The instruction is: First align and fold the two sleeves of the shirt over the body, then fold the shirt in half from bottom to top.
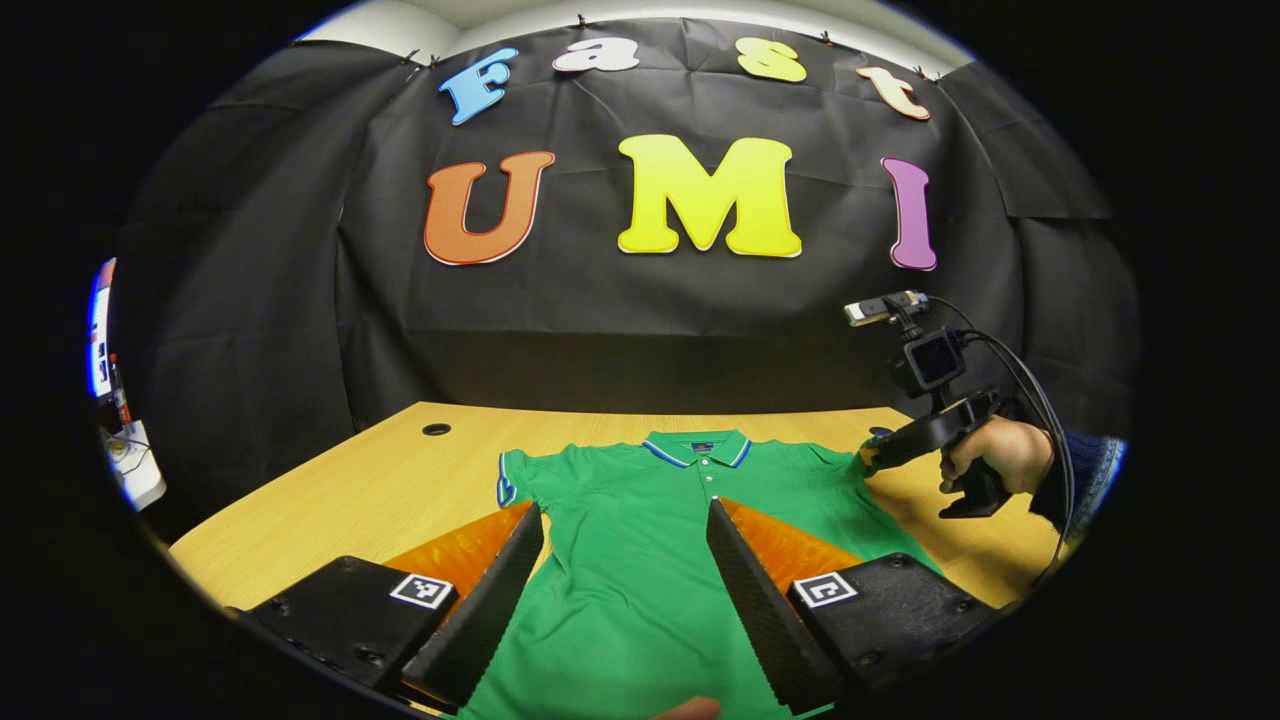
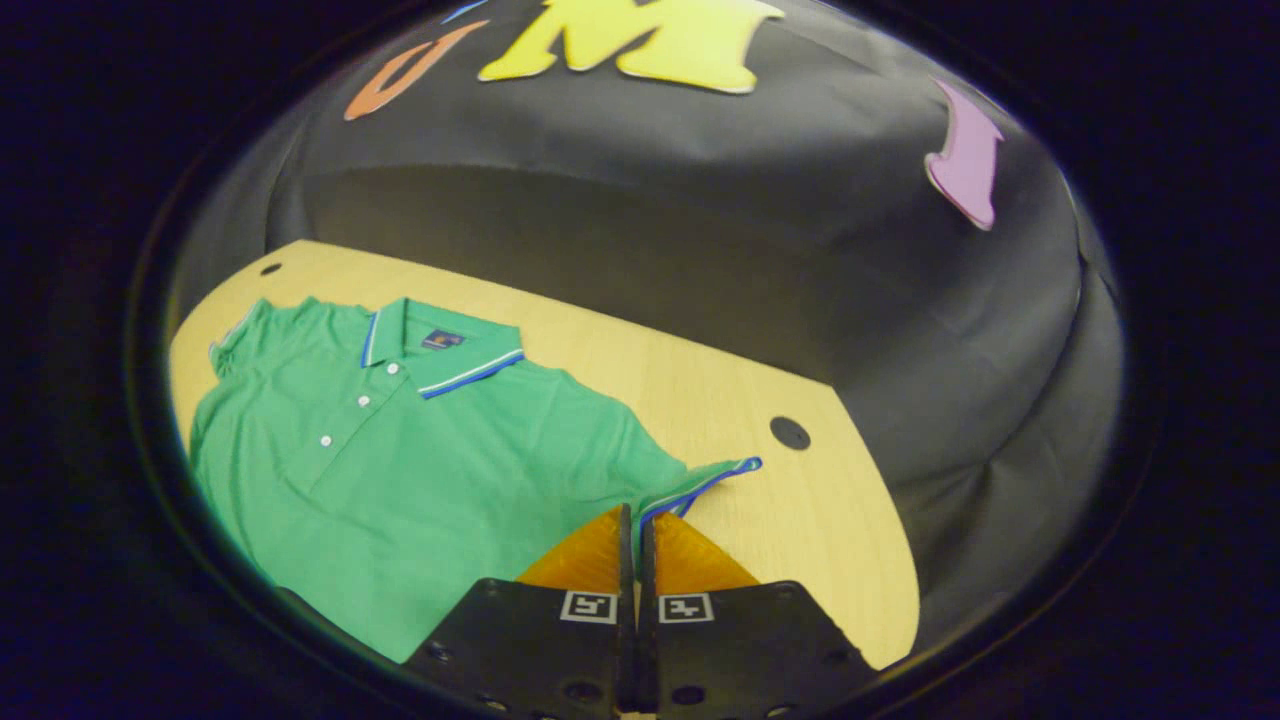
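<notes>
With my right gripper (image 2: pixel 634 520) clamped on the green polo shirt's (image 2: pixel 420 470) sleeve cuff (image 2: pixel 700 487) and my left gripper (image 1: pixel 625 520) spread wide above the body, I should carry that sleeve flat across the chest.

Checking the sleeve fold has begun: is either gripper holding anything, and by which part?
The right gripper has its jaws shut on the green shirt, pinching the right sleeve at its cuff. The left gripper is open above the shirt, holding nothing.

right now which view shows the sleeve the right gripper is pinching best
The right gripper view: the right gripper is shut on the sleeve of the green shirt, its trim plain. The left gripper view shows that sleeve far off, mostly behind the gripper.
</notes>
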### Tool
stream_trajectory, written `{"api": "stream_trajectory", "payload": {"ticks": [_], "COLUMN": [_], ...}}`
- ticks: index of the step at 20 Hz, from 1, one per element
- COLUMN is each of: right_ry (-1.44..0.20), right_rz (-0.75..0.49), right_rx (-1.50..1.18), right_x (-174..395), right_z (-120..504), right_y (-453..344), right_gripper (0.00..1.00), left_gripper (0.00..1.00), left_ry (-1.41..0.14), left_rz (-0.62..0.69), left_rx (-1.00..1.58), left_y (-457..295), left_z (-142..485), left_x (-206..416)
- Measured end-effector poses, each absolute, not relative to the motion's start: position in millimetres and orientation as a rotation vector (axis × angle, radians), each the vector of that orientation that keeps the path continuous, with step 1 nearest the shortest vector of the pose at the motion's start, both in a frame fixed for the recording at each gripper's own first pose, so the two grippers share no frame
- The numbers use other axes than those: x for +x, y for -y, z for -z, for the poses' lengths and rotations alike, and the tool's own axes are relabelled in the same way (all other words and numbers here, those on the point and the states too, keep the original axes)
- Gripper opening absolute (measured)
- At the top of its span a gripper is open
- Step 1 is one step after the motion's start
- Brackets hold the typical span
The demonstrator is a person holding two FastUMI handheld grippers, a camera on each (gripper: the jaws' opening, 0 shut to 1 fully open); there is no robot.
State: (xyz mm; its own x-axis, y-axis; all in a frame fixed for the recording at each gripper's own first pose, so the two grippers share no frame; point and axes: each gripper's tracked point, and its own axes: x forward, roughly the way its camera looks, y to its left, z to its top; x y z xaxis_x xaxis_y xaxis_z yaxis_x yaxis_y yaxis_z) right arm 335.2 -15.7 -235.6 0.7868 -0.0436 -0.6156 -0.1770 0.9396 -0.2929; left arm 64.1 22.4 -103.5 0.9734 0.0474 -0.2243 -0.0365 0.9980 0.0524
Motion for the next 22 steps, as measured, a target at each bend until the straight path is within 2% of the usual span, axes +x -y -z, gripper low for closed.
{"api": "stream_trajectory", "payload": {"ticks": [5, 9, 11, 12, 14, 15, 20, 22], "right_ry": [-0.554, -0.537, -0.526, -0.511, -0.477, -0.464, -0.384, -0.354], "right_rz": [-0.176, -0.259, -0.289, -0.288, -0.295, -0.284, -0.229, -0.169], "right_rx": [-0.596, -0.533, -0.493, -0.478, -0.436, -0.401, -0.161, -0.112], "right_x": [328.0, 319.0, 310.3, 308.5, 302.0, 296.9, 268.9, 256.3], "right_z": [240.7, 244.9, 240.7, 235.7, 222.9, 215.4, 158.1, 134.0], "right_y": [-44.6, -88.2, -97.6, -98.4, -102.7, -100.5, -86.4, -65.0], "right_gripper": [0.0, 0.03, 0.49, 0.57, 0.87, 0.96, 0.96, 0.98], "left_gripper": [1.0, 1.0, 1.0, 1.0, 1.0, 1.0, 1.0, 1.0], "left_ry": [-0.228, -0.229, -0.223, -0.224, -0.228, -0.233, -0.244, -0.264], "left_rz": [-0.058, -0.064, -0.08, -0.086, -0.094, -0.098, -0.139, -0.144], "left_rx": [0.036, 0.026, 0.032, 0.032, 0.024, 0.022, 0.009, 0.004], "left_y": [-27.2, -29.1, -32.8, -34.5, -38.1, -39.7, -59.0, -62.4], "left_z": [103.5, 102.6, 100.5, 100.7, 102.0, 103.4, 105.8, 107.4], "left_x": [66.0, 65.0, 65.3, 65.8, 66.0, 66.6, 70.0, 74.6]}}
